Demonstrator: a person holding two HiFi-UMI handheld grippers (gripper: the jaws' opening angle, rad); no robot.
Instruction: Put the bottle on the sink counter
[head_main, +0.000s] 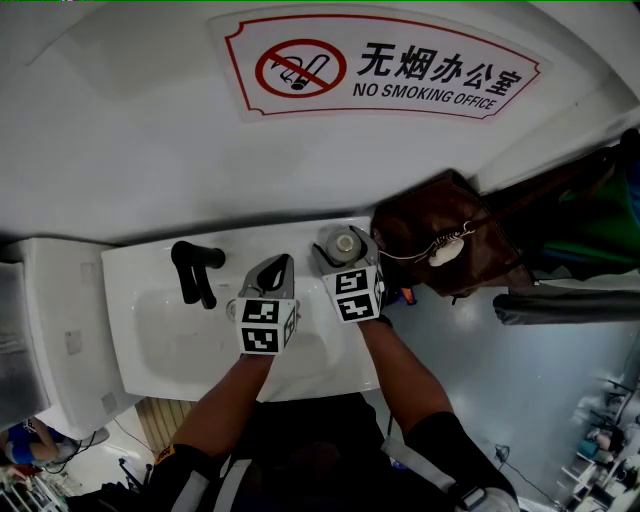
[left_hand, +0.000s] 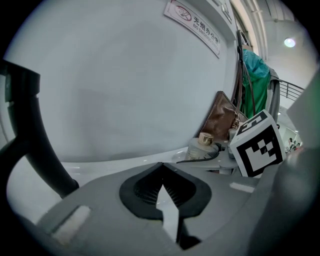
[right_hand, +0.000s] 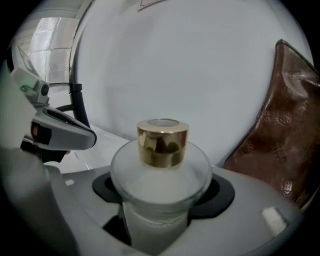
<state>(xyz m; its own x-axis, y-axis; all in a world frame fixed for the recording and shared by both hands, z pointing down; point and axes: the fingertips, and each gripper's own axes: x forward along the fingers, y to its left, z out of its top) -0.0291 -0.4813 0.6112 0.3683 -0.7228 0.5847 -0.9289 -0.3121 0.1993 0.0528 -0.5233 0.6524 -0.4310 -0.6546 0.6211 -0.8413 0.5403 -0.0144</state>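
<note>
The right tool (head_main: 343, 255) was clamped round the frosted bottle (right_hand: 161, 175), which stood upright over the far right corner of the sink's tabletop (head_main: 130, 262), just left of the brown bag (head_main: 445, 235). The left tool (left_hand: 161, 192) was closed on nothing. The bottle should be lowered straight until its base seats, and only then released. Only the left gripper view showed the bottle low by the ledge. The right gripper view showed the grip below its shoulder.

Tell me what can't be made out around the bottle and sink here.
- Base of the bottle: right gripper view, hidden inside the right gripper, so what it rests on is unclear.
- Drain of the sink: head view, covered by the left gripper.
- Top of the faucet: left gripper view, cut off at the left edge.
</note>
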